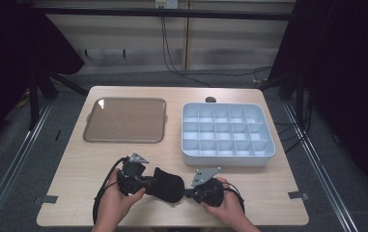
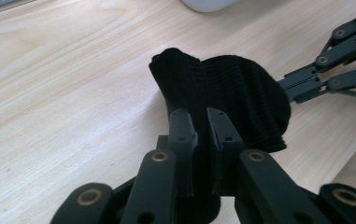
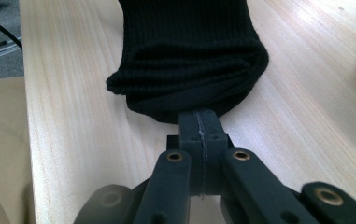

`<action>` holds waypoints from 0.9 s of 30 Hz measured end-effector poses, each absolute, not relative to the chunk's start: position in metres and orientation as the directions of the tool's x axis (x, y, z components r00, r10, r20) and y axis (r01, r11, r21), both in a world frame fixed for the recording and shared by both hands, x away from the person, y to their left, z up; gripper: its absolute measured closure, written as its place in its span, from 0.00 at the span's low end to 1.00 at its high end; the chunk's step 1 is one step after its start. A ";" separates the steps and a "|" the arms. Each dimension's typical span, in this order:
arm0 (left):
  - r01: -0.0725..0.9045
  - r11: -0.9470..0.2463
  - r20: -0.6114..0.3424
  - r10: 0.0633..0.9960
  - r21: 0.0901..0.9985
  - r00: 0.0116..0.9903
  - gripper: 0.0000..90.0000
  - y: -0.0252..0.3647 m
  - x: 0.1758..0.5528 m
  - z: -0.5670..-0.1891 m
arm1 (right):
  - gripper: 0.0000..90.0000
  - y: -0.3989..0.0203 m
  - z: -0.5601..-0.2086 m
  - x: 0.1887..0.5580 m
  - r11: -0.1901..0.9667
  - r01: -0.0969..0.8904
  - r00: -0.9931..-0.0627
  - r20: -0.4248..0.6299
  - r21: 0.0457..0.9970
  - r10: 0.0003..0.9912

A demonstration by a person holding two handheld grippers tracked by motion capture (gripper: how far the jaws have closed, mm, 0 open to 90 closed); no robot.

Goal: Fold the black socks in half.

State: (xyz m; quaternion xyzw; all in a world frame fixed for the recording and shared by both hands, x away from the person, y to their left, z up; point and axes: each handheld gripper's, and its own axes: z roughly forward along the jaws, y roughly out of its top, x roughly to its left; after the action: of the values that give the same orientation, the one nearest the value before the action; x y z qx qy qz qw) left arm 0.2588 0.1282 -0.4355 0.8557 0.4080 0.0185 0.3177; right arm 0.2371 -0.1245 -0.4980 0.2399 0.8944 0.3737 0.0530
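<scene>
A black sock (image 1: 166,184) lies low in the middle of the high view, on the desk (image 1: 80,159) near its front edge, stretched between the two grippers. Its long axis runs left to right across the frame, slightly tilted down toward the right.

The left gripper (image 1: 148,181) has its fingers (image 2: 183,133) closed on one end of the sock; in the left gripper view the fabric runs between them and bulges upward beyond. The right gripper (image 1: 189,192) pinches the other end, its fingers (image 3: 200,130) pressed together with only a thin edge of cloth caught at the tips. Which end is toe and which is cuff I cannot make out.

To the upper right sits a white tray (image 1: 187,153) of small compartments, near the right gripper but apart from it. At upper left lies a flat brownish lid (image 1: 125,120). Bare wood stretches left of the sock. The forearms are cut off at the bottom of the frame.
</scene>
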 end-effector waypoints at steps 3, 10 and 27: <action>0.684 -0.470 -0.230 0.704 0.558 0.672 0.90 0.125 0.258 -0.436 | 1.00 -0.124 -0.498 0.237 0.603 0.394 -0.878 0.089 0.694 0.471; 0.678 -0.478 -0.236 0.692 0.558 0.682 0.90 0.120 0.259 -0.439 | 1.00 -0.123 -0.499 0.237 0.602 0.395 -0.877 0.091 0.694 0.472; 0.661 -0.514 -0.234 0.664 0.547 0.710 0.90 0.106 0.265 -0.439 | 1.00 -0.123 -0.499 0.238 0.596 0.393 -0.878 0.093 0.701 0.470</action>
State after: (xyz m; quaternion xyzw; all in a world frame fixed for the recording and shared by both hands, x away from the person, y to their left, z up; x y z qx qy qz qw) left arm 0.2652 0.1063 -0.4395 0.8700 0.3809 0.0024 0.3131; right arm 0.2375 -0.1232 -0.4994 0.2417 0.8918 0.3790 0.0508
